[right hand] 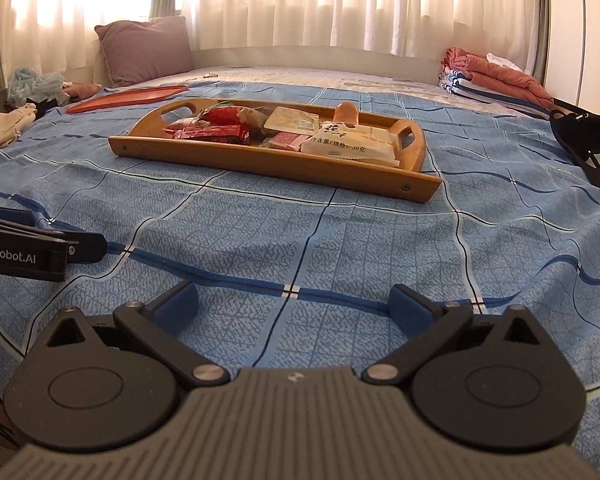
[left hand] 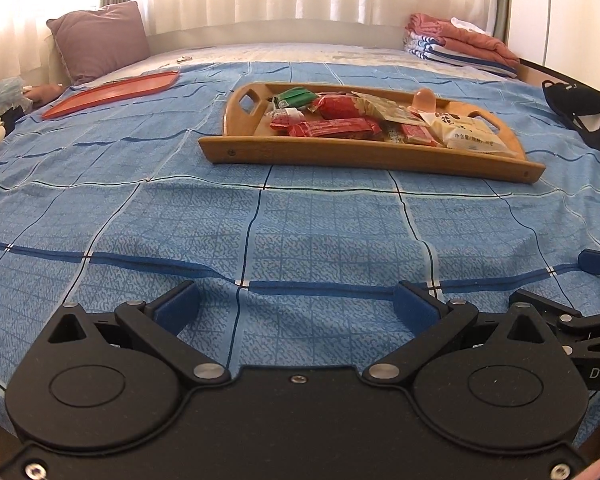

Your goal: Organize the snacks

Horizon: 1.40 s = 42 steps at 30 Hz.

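Snacks [left hand: 340, 122] piled in wood tray [left hand: 364, 156] mid-bed, on blue sheet [left hand: 260, 232]. Red tray [left hand: 112, 94] far left, empty, w/ pillow [left hand: 98, 42] behind it. Folded clothes [left hand: 460, 46] far right. Left tool [left hand: 296, 306] & right tool [right hand: 294, 304] both near edge, fingers wide apart, holding nothing.

White snack packet [right hand: 352, 145] reads "净含量/规格: 30克"; left gripper [right hand: 40, 250] body "enRobot.AI"; right gripper [left hand: 596, 344] body "DAS".

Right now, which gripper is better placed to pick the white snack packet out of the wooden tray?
Right gripper, marginally. The white snack packet lies at the wooden tray's right end, nearly straight ahead of it; from the left gripper it sits off to the right. Both open, empty.
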Available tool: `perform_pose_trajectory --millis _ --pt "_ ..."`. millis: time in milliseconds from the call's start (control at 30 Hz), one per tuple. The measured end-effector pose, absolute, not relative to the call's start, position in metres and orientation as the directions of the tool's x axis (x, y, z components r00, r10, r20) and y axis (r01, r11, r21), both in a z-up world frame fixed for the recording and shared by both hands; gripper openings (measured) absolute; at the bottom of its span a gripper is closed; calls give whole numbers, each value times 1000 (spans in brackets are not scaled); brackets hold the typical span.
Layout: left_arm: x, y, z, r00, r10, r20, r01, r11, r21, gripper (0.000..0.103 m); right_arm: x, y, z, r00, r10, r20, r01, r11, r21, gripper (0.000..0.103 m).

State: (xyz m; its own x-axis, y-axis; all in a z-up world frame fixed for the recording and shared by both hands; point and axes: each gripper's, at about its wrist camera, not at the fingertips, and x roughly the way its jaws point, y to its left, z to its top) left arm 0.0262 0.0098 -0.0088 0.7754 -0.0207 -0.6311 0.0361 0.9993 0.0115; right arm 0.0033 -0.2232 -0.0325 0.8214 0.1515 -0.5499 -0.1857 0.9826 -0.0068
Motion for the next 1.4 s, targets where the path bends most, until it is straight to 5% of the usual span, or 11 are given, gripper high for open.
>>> perform_pose_trajectory --millis 1400 --pt "27 13 -11 770 -48 -637 79 997 20 103 4 -223 -33 817 149 -557 -184 983 -6 103"
